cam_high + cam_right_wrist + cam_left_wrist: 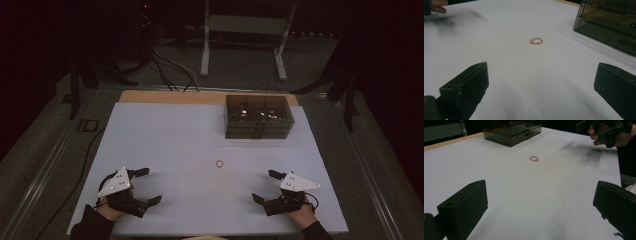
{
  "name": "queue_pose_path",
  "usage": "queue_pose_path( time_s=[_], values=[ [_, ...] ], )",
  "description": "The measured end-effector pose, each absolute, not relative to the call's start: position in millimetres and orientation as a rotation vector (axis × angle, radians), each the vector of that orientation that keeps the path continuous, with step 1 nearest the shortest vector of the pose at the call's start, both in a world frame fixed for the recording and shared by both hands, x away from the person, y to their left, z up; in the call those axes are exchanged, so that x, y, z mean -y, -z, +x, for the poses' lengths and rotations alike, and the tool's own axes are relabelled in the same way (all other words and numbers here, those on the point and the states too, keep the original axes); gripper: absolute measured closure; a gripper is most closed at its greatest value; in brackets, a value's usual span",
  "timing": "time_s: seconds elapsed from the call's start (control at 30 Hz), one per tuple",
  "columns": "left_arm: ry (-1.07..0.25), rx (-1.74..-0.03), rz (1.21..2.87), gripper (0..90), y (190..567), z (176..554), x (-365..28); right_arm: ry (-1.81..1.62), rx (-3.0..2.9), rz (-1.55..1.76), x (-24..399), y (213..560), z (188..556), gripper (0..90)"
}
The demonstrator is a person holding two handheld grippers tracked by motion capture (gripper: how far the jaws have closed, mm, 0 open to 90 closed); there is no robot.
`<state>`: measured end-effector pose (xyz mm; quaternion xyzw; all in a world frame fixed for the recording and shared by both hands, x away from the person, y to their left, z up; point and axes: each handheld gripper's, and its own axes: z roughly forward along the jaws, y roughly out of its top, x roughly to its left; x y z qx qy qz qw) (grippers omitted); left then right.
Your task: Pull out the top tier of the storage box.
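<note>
A small pinkish ring (pixel 219 163) lies flat on the white table sheet (pixel 165 145), midway between the two hands; it also lies ahead of the jaws in the left gripper view as the ring (pixel 534 158) and in the right gripper view as the ring (pixel 536 41). My left gripper (pixel 148 185) rests near the front left of the sheet, jaws wide apart and empty. My right gripper (pixel 264 185) rests near the front right, also open with nothing between its jaws. Both point inward toward the ring. A dark see-through drawer box (pixel 258 116) stands at the back.
The drawer box (pixel 511 131) has two closed drawers with small handles; it stands at the right in the right gripper view as the box (pixel 609 23). A wooden table edge (pixel 170 96) shows behind the sheet. Cables and a metal stand (pixel 245 35) lie beyond on the floor.
</note>
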<state>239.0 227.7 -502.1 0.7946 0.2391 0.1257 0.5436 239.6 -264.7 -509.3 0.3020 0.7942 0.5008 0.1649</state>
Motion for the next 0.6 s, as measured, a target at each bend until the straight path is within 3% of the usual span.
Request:
queue_pose_path(
  time_s=[0.6],
  values=[
    [-0.282, -0.552, 1.873, 1.0, 500.8, 239.1, -226.7, -1.453, -2.292, 0.831, 260.7, 507.8, 235.7, 0.0]
  ],
)
